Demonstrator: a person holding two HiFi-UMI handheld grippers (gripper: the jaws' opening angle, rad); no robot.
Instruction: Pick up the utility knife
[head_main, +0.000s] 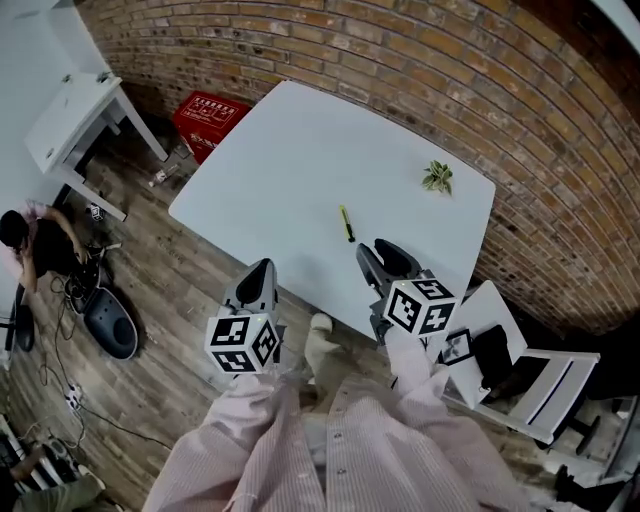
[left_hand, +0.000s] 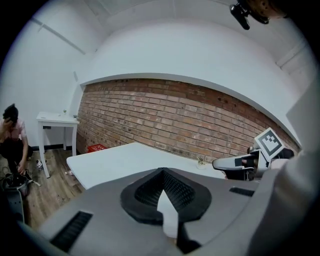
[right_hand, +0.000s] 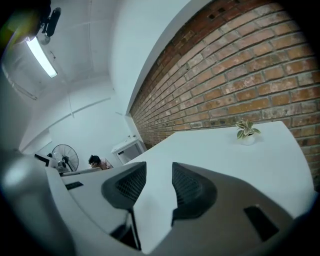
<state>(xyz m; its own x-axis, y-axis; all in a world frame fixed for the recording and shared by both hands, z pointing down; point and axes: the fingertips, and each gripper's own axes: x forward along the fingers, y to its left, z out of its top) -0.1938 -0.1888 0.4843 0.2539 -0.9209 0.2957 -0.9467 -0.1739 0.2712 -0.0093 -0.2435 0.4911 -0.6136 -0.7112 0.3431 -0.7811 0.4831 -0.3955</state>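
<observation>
Right hand-held gripper (head_main: 383, 256) near utility knife (head_main: 346, 223), lengthwise away.

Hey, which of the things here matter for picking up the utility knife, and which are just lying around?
For the job: utility knife on the white table, right gripper, left gripper.
Lying about: potted plant, red crate, side table, chair.

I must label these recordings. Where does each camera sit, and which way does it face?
Head view: on the person's head, facing steeply down at the table, utility knife, left gripper, right gripper and sleeves.
Left gripper view: on the left gripper, along its shut jaws, across the table toward the brick wall.
Right gripper view: on the right gripper, along its open, empty jaws, toward the plant.
Shared: all three show the table.
</observation>
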